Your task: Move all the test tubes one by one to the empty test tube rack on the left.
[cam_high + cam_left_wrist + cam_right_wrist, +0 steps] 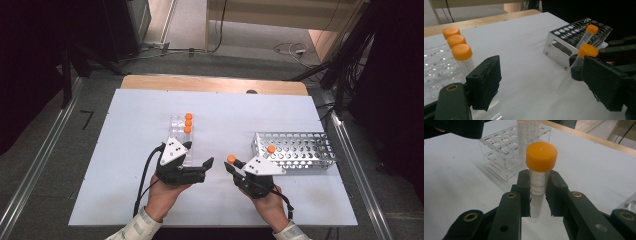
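My right gripper [537, 195] pinches an orange-capped tube [539, 172], its bottom hidden; my left gripper [541, 82] gapes empty, bare table [135, 195] at six o'clock.

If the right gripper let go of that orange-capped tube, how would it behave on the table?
The tube looks empty and clear, so probably light and stiff. Round and smooth, it would likely roll. Its narrow body under a wider cap suggests it would tip rather than stand. The right gripper clamps it.

The orange-capped tube [539, 180] bears the printed marking "15ml" beneath a partly legible word and graduation lines; the red label on the clear rack [499, 147] is unreadable.
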